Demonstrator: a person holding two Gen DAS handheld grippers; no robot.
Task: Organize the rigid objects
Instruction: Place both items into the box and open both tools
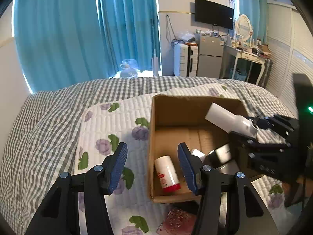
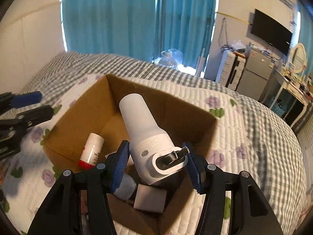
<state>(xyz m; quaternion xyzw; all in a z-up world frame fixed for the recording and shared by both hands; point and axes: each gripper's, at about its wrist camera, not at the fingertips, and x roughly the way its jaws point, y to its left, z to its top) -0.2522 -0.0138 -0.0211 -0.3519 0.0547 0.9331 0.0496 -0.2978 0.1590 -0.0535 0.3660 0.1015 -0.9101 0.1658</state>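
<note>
1. Left wrist view shows a bed (image 1: 49, 117) under a grey checked cover, with a white floral quilt (image 1: 109, 129) spread over its near part; teal curtains (image 1: 78, 29) hang behind the far edge, and a wall TV (image 1: 214, 12), small fridge (image 1: 210, 56) and dressing table (image 1: 248, 58) stand beyond the far right corner.
2. An open cardboard box (image 1: 156, 117) sits on the quilt toward the bed's right side; a red-capped white bottle (image 1: 167, 173) lies against its near left wall among other items.
3. Quilt left of the box lies bare up to the bed's left edge.
4. Left gripper (image 1: 151, 168) hangs wide open and holds nothing, straddling the box's near left corner.
5. Right gripper (image 2: 158, 164) is closed on the white flask (image 2: 144, 129), which tilts above the box interior, base pointing toward the far wall.
</note>
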